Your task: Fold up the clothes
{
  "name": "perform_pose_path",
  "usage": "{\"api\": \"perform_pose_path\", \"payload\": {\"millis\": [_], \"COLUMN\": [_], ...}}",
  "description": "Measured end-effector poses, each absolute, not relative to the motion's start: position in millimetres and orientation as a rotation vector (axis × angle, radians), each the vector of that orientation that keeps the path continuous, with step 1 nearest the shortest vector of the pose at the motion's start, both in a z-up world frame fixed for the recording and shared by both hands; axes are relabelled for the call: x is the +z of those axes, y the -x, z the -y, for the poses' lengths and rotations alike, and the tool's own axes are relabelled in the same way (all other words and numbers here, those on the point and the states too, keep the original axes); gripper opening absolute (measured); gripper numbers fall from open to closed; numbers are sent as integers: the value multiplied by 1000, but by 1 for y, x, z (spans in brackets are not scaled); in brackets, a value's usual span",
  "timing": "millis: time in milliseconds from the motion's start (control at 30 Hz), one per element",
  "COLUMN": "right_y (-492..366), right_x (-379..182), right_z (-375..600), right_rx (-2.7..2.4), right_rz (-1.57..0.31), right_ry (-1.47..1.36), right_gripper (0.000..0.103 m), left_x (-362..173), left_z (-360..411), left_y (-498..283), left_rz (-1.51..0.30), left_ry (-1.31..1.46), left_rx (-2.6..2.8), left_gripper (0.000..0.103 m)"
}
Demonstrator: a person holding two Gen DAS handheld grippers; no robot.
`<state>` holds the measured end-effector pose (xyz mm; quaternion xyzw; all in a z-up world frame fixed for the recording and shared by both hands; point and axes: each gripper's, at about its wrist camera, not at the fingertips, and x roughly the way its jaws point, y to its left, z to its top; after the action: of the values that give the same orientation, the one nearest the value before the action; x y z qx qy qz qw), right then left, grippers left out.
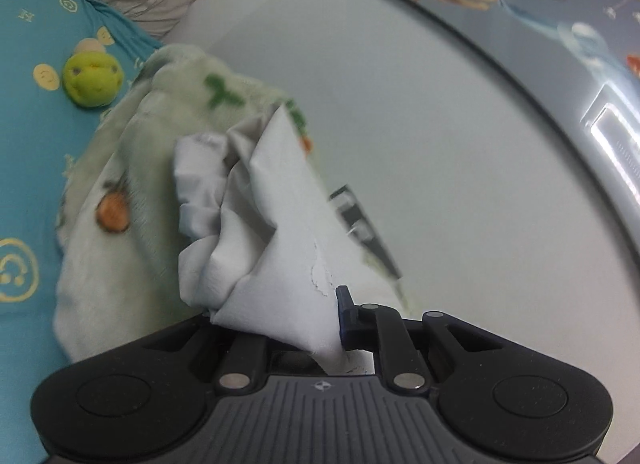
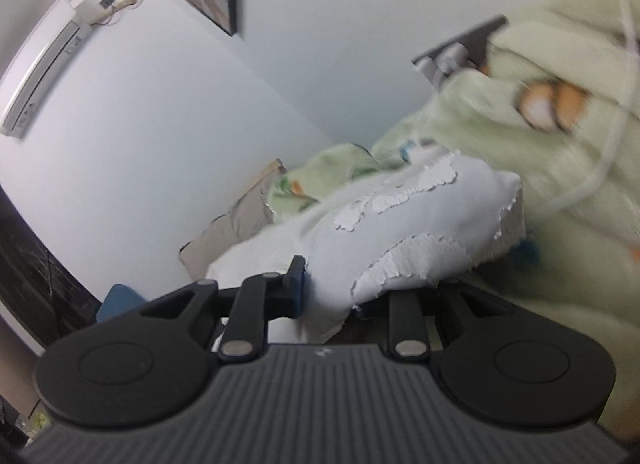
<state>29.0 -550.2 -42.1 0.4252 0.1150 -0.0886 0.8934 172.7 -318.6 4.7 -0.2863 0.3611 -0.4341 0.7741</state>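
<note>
Garment [image 1: 272, 232], pale grey-white cloth with a cracked, peeling white print, hangs bunched and lifted above a bed [image 1: 24, 168], in front of a green blanket [image 1: 132, 184]. No fold shows yet, so folding seems barely begun. Left gripper [image 1: 316, 328] and right gripper [image 2: 352, 292] each have their fingers clamped on an edge.

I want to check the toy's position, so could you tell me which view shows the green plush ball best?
The left wrist view: the plush ball lies in full sight on the blue sheet. The right wrist view shows none of it.
</note>
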Motion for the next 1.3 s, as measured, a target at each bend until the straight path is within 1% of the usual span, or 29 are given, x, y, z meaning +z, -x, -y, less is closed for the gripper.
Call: {"api": "perform_pose_path", "payload": {"millis": [33,133,167,200,233,267,300,367,400,433,500,567,600,633,667,700,800,900,967,1133,1300], "right_y": [-29,-31,-31,-32,-31,-29,-26,-17,-11,-5,8,21,28,35,43,52,74,92,104,126,138], "right_x": [-48,-46,-43,-39,-34,-31,-30,-23,-19,-12,1,15,24,33,43,54,85,108,115,112,97], "right_z": [549,546,545,545,544,545,545,542,539,536,530,525,523,519,514,507,482,453,436,401,375], "right_rx": [-190,-214,-223,-237,-259,-273,-279,-302,-317,-335,-360,-361,-353,-341,-329,-322,-305,-294,-290,-287,-300], "right_rz": [-256,-301,-319,-349,-390,-423,-457,-519,-535,-543,-556,-560,-556,-545,-524,-497,-422,-380,-351,-283,-236], "right_ry": [-885,-904,-916,-920,-926,-949,-980,-1004,-992,-960,-898,-854,-837,-810,-780,-744,-603,-452,-402,-314,-247], "right_gripper": [26,28,28,30,32,32,34,39,42,42,42,43,49,63,72,86,90,90,90,90,90], "left_x": [-2,-4,4,10,21,30,37,55,65,73,91,113,122,133,145,154,179,193,196,191,177], "left_z": [320,326,329,331,330,326,325,319,316,314,307,297,292,286,279,274,262,250,241,222,208], "left_y": [-169,-169,-174,-172,-173,-171,-167,-153,-145,-139,-123,-106,-99,-88,-74,-62,-27,5,25,65,83], "left_rz": [-788,-799,-796,-795,-797,-798,-798,-786,-774,-763,-726,-662,-629,-603,-579,-552,-453,-376,-336,-270,-263], "left_ry": [590,521,492,456,423,396,373,329,304,277,233,202,191,176,157,135,60,3,-17,-58,-62], "left_rx": [-930,-899,-889,-880,-870,-863,-860,-852,-842,-831,-812,-797,-792,-790,-789,-783,-746,-721,-718,-714,-707], "left_gripper": [15,22,29,40,47,61,71,82,85,88,97,102,103,103,103,103,103,103,103,103,103]}}
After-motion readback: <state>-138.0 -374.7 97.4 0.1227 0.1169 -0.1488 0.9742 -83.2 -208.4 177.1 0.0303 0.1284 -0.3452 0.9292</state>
